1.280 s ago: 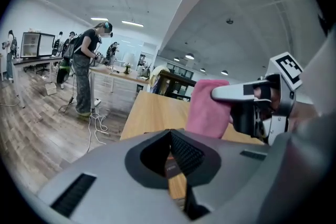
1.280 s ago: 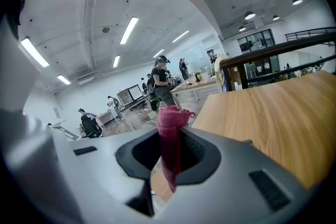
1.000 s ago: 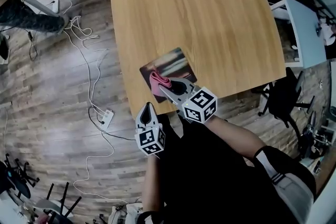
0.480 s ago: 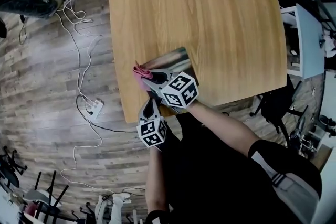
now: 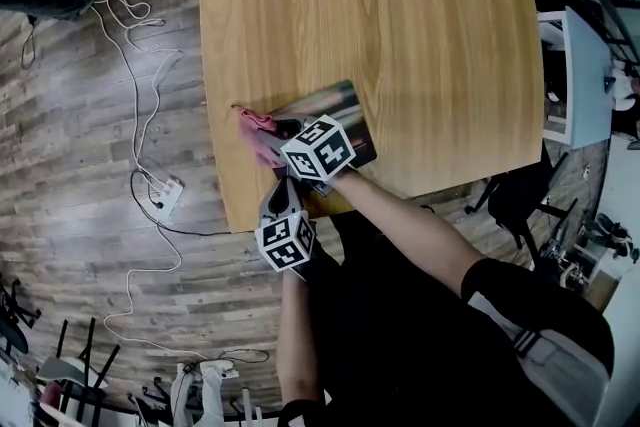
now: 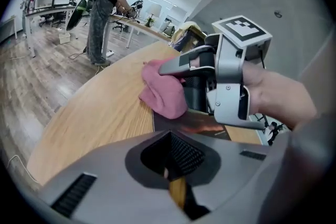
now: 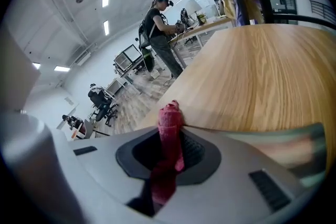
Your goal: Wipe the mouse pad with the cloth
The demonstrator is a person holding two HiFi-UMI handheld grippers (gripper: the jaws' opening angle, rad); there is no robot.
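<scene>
**Cloth at the pad's left end, pinched in the right gripper**

The right gripper (image 5: 278,129) reaches across the mouse pad (image 5: 340,103) from the person's side, its jaws closed tight on the cloth (image 5: 254,128). In the right gripper view a rolled pink fold stands up between the two pads and runs down into the gap, with no space to either side of it. The loose part of the cloth bunches at the jaw tips – it lies over the pad's left end and spills onto the bare wood of the table (image 5: 400,25), near the table's left edge. The left gripper view shows the bunch resting low on both the pad's corner and the wood beside it.

The pad itself lies near the front edge of the table, left of the middle, turned at a slant to that edge. Much of it is covered by the right gripper and its marker cube.

The left gripper (image 5: 284,187) sits just behind the right one, over the table's front edge and close to the pad's near side – whether it touches the pad cannot be told. Its jaws are drawn together with nothing in them; only a thin sliver of wood colour shows through.

On the floor to the left lie white cables and a power strip (image 5: 166,196). A person (image 7: 159,29) stands bent over a desk far off.
</scene>
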